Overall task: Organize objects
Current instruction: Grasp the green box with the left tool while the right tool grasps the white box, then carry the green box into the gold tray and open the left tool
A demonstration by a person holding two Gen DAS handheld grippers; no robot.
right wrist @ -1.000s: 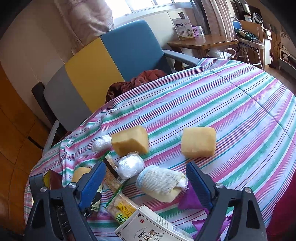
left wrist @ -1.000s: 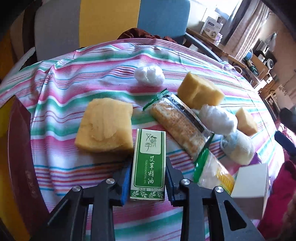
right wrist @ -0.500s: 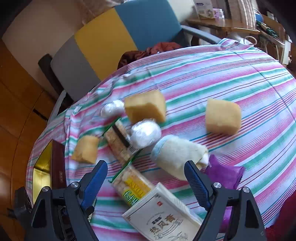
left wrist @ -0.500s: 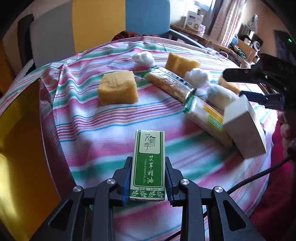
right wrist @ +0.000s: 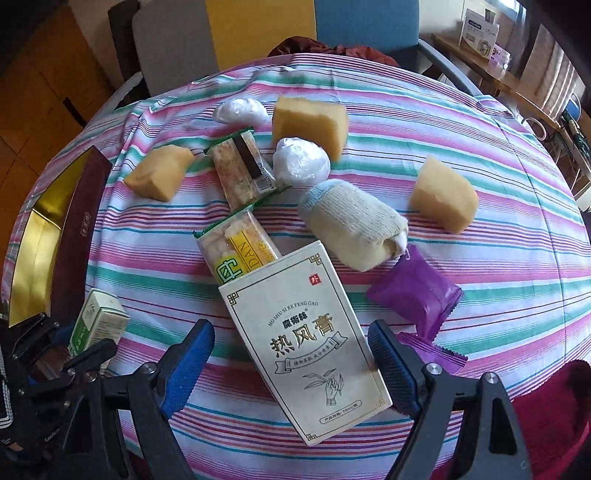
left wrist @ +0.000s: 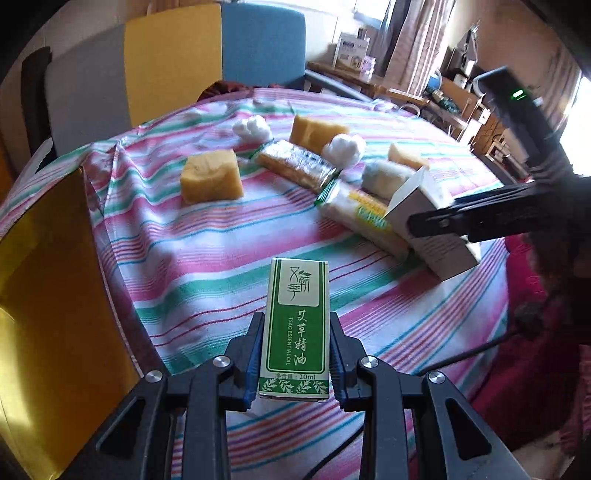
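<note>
My left gripper [left wrist: 296,321] is shut on a small green essential-oil box [left wrist: 295,325], held upright above the striped tablecloth [left wrist: 192,258]. Beside it on the left lies an open maroon box with a gold lining [left wrist: 44,277]. In the right wrist view, my right gripper [right wrist: 291,343] points down over a white ointment box [right wrist: 306,339] lying flat. Its jaws are closing with that box between them; the right pad is close to the box edge and a gap shows on the left. The green box [right wrist: 98,321] shows at the lower left there.
Yellow sponge blocks [right wrist: 310,122] [right wrist: 443,195] [right wrist: 159,177], two white wrapped balls [right wrist: 301,162], two snack packs [right wrist: 240,170] [right wrist: 236,251], a rolled sock [right wrist: 351,225] and purple packets [right wrist: 417,291] crowd the round table. A grey, yellow and blue chair [right wrist: 258,29] stands behind.
The left gripper carried the green box away from the pile toward the gold-lined box. The right gripper came down over the white box, rolled, and its jaws narrowed around it.
</note>
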